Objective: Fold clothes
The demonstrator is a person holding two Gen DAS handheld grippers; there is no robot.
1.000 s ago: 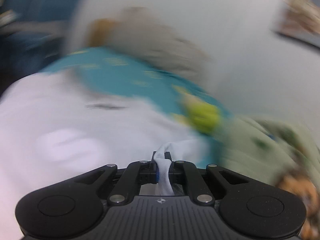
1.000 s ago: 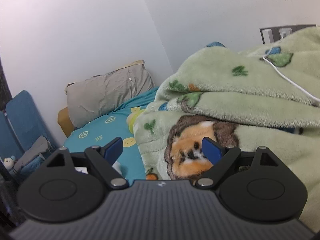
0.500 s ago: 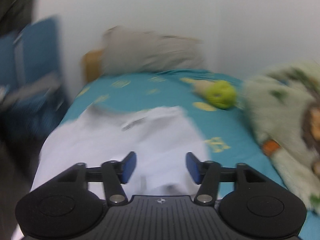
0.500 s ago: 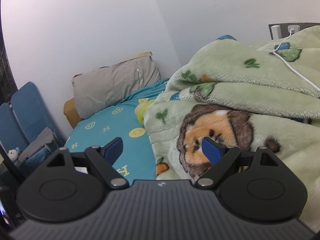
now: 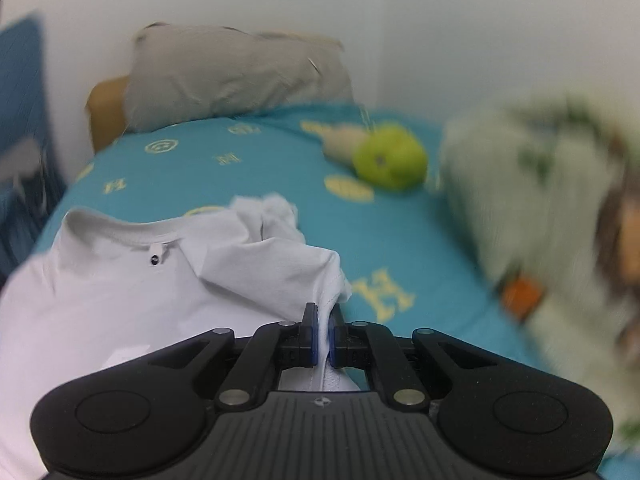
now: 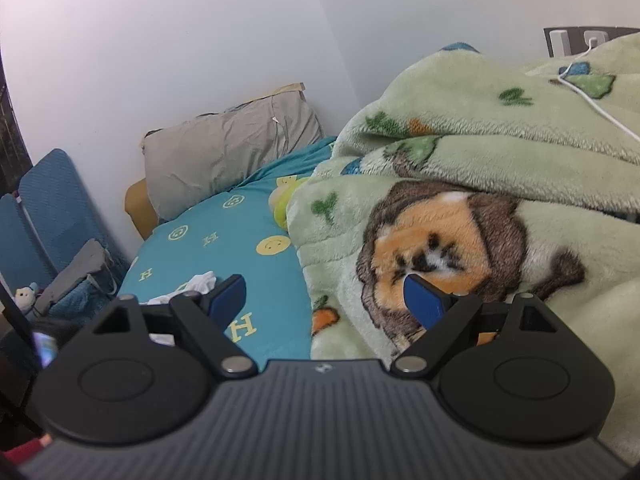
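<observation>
A fuzzy green blanket (image 6: pixel 460 152) is crowding my right while my left gripper (image 5: pixel 323 334) is pinching the soft white shirt (image 5: pixel 160 276), right gripper (image 6: pixel 326 300) fingers gaping apart.

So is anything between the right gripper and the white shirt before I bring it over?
Nothing visible blocks it. The right gripper hangs open over the teal sheet; the white shirt lies just past its left finger. The green blanket sits off to the right. The left gripper is shut on the shirt's edge.
</observation>
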